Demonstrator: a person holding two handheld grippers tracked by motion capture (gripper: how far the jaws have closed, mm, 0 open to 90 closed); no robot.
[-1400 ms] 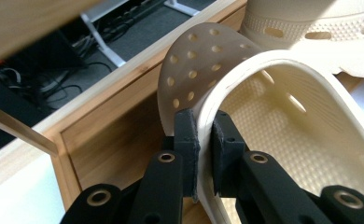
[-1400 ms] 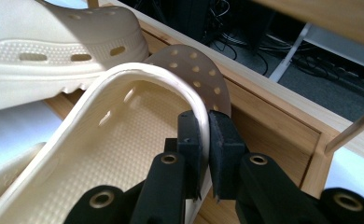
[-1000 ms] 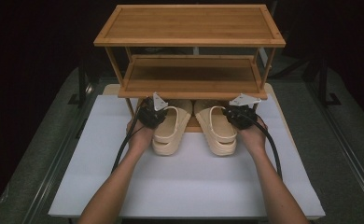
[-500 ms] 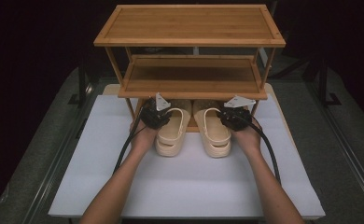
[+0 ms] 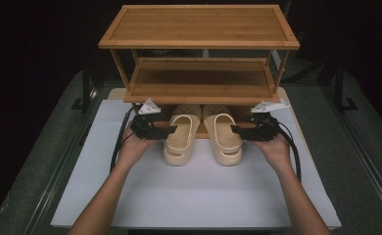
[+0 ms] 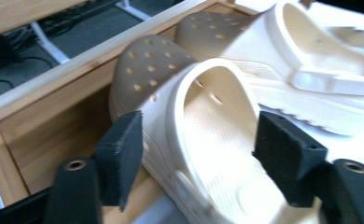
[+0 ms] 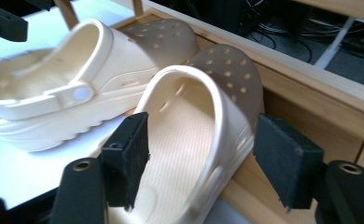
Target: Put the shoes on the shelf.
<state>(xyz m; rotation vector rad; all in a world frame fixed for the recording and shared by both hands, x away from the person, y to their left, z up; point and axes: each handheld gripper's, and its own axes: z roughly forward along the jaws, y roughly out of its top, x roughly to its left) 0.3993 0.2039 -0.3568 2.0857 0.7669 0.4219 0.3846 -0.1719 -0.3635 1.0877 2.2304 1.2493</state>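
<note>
the pair of cream clogs sat side by side with their perforated toes tucked under the middle shelf of the wooden shoe rack (image 5: 199, 78), resting on its bottom board, while the heels stuck out over the white mat (image 5: 199, 196). the left gripper (image 5: 155, 131) stood just beside the outer edge of the left clog (image 5: 180, 138), and the right gripper (image 5: 247, 130) mirrored it at the right clog (image 5: 222, 137). both sets of jaws had just been opening: in the left gripper view the pads (image 6: 122, 156) stood clear of the left clog's (image 6: 203, 140) wall, which lay between them unpinched, and in the right gripper view the pads (image 7: 287, 158) likewise straddled the right clog (image 7: 203, 135) without pressing. so both claws were released and the shoes looked parked. judged from this, the step in hand was letting go cleanly. to do it well, the jaws needed to stay wide until each pad had cleared the rim, the hands drawing back toward the person and slightly up along the line of the heels, not sideways, since a sideways drag could catch a strap or pull a clog off the board. the two hands should have retreated evenly so the pair kept parallel.
</note>
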